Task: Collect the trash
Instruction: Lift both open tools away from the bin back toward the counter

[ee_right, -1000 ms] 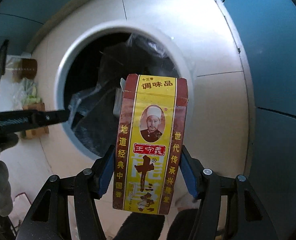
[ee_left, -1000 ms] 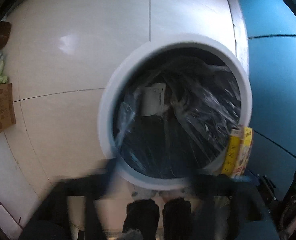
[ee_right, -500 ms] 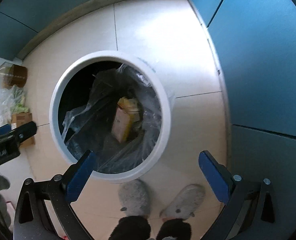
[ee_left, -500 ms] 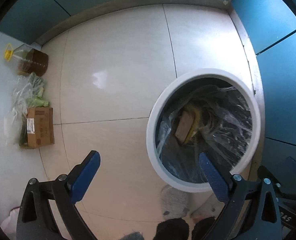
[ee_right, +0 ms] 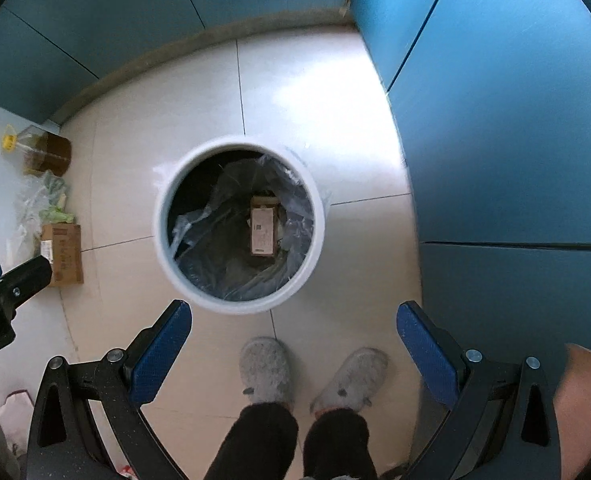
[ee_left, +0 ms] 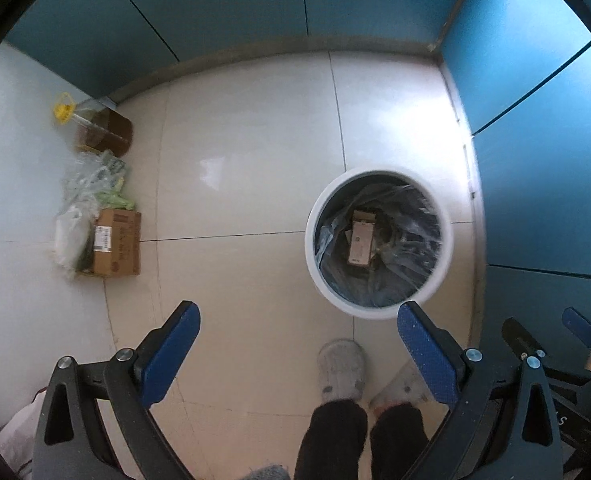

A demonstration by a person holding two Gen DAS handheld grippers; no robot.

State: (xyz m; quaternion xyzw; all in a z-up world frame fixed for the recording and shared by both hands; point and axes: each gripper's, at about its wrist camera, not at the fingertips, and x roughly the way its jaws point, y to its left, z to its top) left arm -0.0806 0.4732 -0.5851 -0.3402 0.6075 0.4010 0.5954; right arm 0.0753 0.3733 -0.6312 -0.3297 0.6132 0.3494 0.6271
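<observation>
A white round trash bin with a plastic liner stands on the tiled floor. A seasoning box lies inside it at the bottom. My left gripper is open and empty, high above the floor, left of the bin. My right gripper is open and empty, above and in front of the bin. The right gripper's blue fingertip shows at the left wrist view's right edge.
Blue cabinet panels rise at the right and back. By the left wall stand an oil bottle, a plastic bag of greens and a cardboard box. The person's grey slippers stand just in front of the bin.
The right gripper opened and let the seasoning box fall into the bin. Both grippers have since risen well above the bin, so more floor shows.
</observation>
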